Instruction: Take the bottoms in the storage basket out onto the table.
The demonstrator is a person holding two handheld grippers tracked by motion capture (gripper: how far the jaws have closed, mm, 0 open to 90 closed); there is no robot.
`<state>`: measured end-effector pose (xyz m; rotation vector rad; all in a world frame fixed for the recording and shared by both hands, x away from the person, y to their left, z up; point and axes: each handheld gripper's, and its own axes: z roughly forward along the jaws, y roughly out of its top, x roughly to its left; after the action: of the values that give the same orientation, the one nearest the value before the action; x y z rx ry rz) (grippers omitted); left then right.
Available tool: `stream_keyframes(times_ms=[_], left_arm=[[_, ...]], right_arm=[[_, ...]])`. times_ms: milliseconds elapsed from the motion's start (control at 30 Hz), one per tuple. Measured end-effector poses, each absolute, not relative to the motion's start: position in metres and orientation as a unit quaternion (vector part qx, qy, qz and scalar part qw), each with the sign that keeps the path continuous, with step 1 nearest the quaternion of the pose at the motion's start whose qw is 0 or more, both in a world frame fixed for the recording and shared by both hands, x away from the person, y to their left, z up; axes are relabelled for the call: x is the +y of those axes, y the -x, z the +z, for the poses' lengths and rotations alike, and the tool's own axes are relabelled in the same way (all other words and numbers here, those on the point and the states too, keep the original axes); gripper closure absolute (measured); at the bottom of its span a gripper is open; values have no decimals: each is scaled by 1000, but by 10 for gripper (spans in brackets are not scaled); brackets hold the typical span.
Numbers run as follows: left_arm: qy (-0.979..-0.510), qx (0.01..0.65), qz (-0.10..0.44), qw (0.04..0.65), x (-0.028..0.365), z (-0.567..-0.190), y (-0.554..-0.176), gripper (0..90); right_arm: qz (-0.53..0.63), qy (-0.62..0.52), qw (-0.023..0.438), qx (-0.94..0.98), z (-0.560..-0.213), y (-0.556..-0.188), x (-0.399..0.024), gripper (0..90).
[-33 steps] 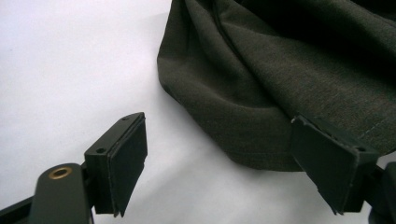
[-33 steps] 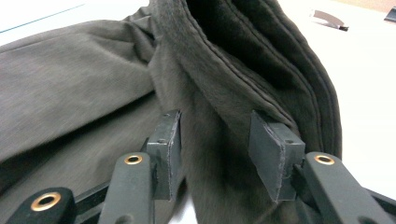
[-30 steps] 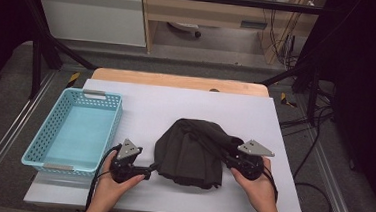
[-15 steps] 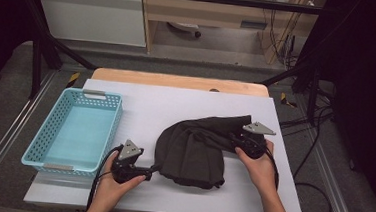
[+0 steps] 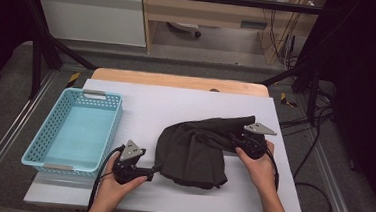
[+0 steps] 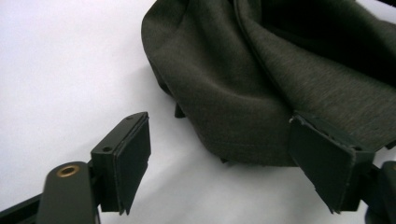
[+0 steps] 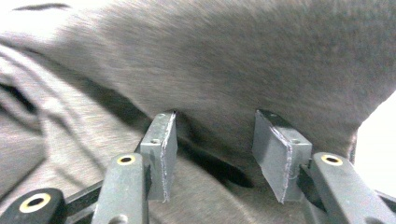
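A dark grey garment [image 5: 193, 151] lies bunched on the white table [image 5: 176, 105], with one corner drawn out to the right. My left gripper [image 5: 152, 172] lies at its near left edge, open. In the left gripper view the garment's hem [image 6: 261, 70] rests against the right jaw and the left jaw stands over bare table, so my left gripper [image 6: 231, 158] has nothing pinched. My right gripper [image 5: 234, 139] points left into the drawn-out corner. In the right gripper view the cloth [image 7: 233, 56] drapes across the tips of my right gripper [image 7: 212, 149]; the pads stand apart and do not press on it.
A light blue perforated basket [image 5: 99, 96] stands on the table's left side with nothing in it. A wooden strip [image 5: 178, 80] runs along the far edge. Cables [image 5: 315, 195] hang off the table's right side.
The right gripper has moved right and away from the person, and the garment's corner has stretched out with it. The left gripper has stayed in place.
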<state>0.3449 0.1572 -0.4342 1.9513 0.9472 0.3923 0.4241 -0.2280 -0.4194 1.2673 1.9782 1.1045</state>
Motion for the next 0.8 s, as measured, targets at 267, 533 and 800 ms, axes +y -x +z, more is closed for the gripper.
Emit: stream_keyframes(times_ms=[267, 533, 800], left_arm=[[-794, 360, 156, 464, 143, -419, -352, 362], [-798, 342, 157, 471, 114, -405, -373, 404], [-795, 342, 162, 475, 91, -400, -393, 361]], right_arm=[[427, -452, 260, 739, -416, -396, -218, 512], [434, -430, 251, 751, -417, -370, -202, 528], [437, -415, 248, 758, -425, -354, -187, 530]])
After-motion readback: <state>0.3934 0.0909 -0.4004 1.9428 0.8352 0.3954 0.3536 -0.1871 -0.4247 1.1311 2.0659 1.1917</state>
